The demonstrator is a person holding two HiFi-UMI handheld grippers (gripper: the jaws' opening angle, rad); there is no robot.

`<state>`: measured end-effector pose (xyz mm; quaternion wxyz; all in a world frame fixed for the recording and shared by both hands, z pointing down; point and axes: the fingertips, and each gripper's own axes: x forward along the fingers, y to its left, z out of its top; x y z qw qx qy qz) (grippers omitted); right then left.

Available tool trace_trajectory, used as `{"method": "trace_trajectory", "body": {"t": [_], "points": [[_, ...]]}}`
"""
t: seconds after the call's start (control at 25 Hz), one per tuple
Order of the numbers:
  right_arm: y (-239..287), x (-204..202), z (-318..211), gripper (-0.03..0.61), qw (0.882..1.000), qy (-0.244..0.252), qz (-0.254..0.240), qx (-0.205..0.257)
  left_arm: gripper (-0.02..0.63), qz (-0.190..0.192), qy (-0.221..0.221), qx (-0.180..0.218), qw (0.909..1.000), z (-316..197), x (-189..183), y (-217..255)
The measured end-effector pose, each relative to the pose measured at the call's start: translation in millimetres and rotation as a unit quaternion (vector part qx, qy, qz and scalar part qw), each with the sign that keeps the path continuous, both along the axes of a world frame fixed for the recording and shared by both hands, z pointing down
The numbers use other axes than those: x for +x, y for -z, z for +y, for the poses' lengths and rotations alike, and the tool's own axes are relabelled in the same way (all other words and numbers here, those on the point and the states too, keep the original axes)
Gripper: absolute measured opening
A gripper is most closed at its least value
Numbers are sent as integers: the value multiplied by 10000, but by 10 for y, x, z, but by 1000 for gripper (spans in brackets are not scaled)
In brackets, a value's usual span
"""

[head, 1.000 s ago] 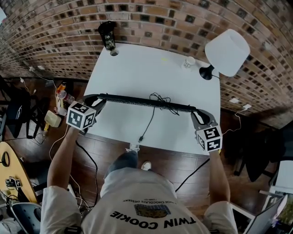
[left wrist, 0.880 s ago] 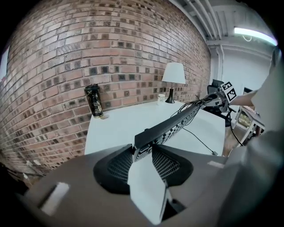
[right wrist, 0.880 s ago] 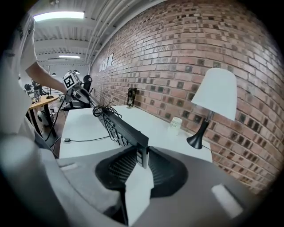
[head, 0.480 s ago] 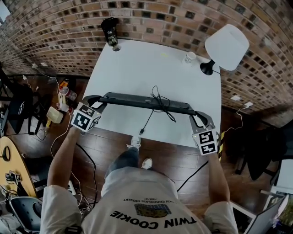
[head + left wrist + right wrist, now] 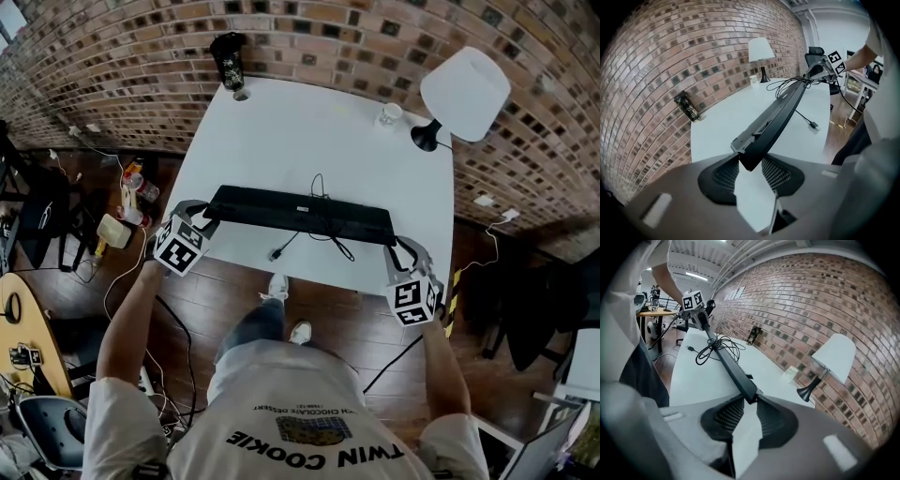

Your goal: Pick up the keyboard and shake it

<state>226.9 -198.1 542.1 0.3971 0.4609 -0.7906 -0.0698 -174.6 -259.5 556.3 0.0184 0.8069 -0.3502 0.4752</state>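
Observation:
A long black keyboard [image 5: 300,214] hangs above the near part of the white table [image 5: 309,131], held by its two ends. My left gripper [image 5: 202,216] clamps the left end, and the keyboard [image 5: 773,117] runs away from the left gripper [image 5: 749,164] between its mesh pads. These jaws have just been opening a little, with the keyboard's end still wedged between them. My right gripper [image 5: 401,246] is shut on the right end, and the keyboard [image 5: 729,364] leaves the right gripper [image 5: 752,401] as a thin bar. Its black cable [image 5: 314,234] hangs in loose loops.
A white-shaded lamp [image 5: 464,94] stands at the table's far right corner, with a small glass [image 5: 387,115] beside it. A dark can [image 5: 228,61] stands at the far left corner against the brick wall. Cables and bottles lie on the wooden floor to the left.
The keyboard has rolled from edge-on to showing its broad face, and has come lower and nearer the table's front edge. Both grippers moved and rolled with it.

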Motion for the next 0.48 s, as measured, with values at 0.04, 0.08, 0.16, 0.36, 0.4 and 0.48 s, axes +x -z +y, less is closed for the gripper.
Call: {"method": "trace_trajectory", "body": {"t": [0.04,0.08,0.16,0.36,0.4,0.48], "points": [[-27,4,21,85,10000,16,77,9,161,-62,-21,-24,10000,19,-5,-31],[-54,7,41,86,9999,27,144,14,164,-127,-44,-44,9999,37,-7,-62],[-108,9,79,87,9997,40,251,24,167,-304,-122,-50,9995,71,-6,-115],[-266,10,165,94,9980,172,605,-16,181,-839,-358,-133,9957,139,-13,-274],[-312,7,184,95,9973,227,699,-66,185,-949,-407,-185,9945,155,-17,-316],[-408,3,225,96,9952,347,887,-208,195,-1166,-538,-296,9913,184,-16,-388]]}}
